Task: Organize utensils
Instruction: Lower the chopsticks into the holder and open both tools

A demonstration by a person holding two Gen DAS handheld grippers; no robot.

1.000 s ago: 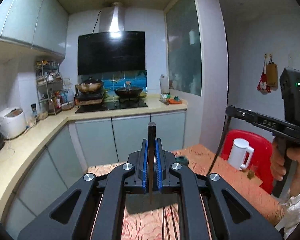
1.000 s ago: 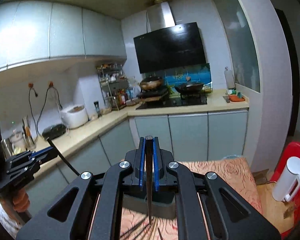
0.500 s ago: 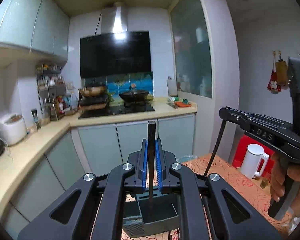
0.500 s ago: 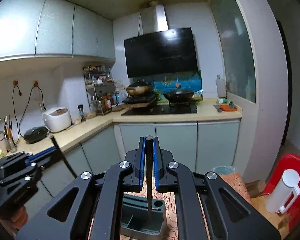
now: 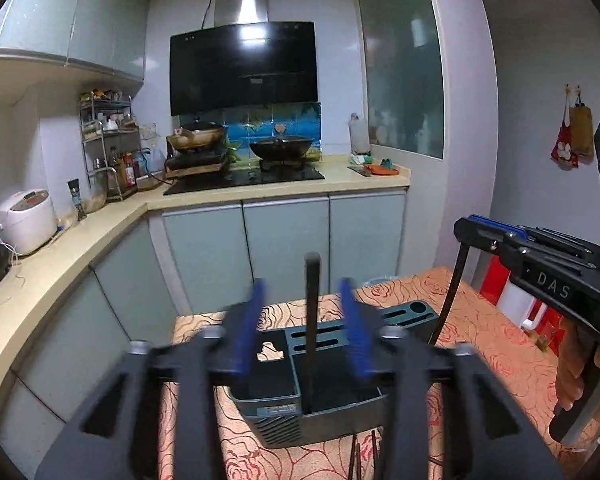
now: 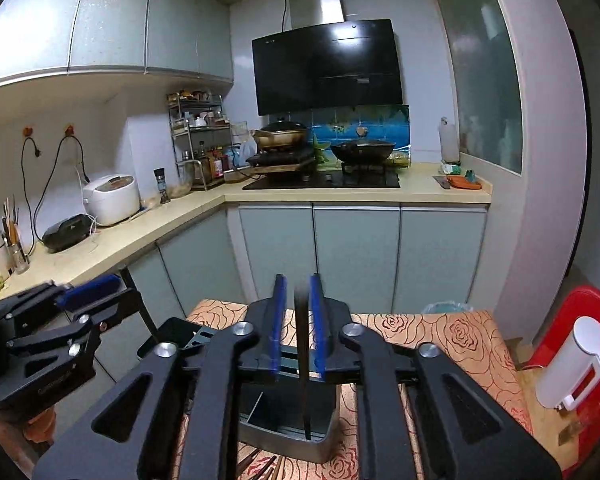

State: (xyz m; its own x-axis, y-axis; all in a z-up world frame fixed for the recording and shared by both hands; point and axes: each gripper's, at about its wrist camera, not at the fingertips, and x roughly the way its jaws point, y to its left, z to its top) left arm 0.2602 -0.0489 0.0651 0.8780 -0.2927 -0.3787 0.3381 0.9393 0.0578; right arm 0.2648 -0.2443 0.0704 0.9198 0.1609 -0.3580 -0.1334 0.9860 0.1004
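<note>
1. A dark grey utensil holder (image 5: 320,396) with several compartments and slots stands on the tabletop (image 5: 492,344), which is covered by an orange rose-patterned cloth.
2. The left gripper (image 5: 306,328) hangs over the holder. Its blue-padded jaws are opening, blurred with motion. A black chopstick (image 5: 311,320) stands upright between them, clear of both pads, its lower end inside a compartment at the holder's near side.
3. The right gripper (image 6: 298,324) is just beside it, also above the holder. Its jaws are opening too, narrower than the left pair. A second black chopstick (image 6: 303,360) stands between them with small gaps on either side, its tip down in an open compartment.
4. More chopsticks (image 6: 266,466) lie on the cloth at the tabletop's near edge, in front of the holder.
5. A white jug (image 6: 572,364) stands by a red chair (image 6: 580,312) off the tabletop's right edge.
6. Beyond the far edge are pale cabinets, a stove with two pans, and a rice cooker (image 6: 110,200) on the side worktop.
</note>
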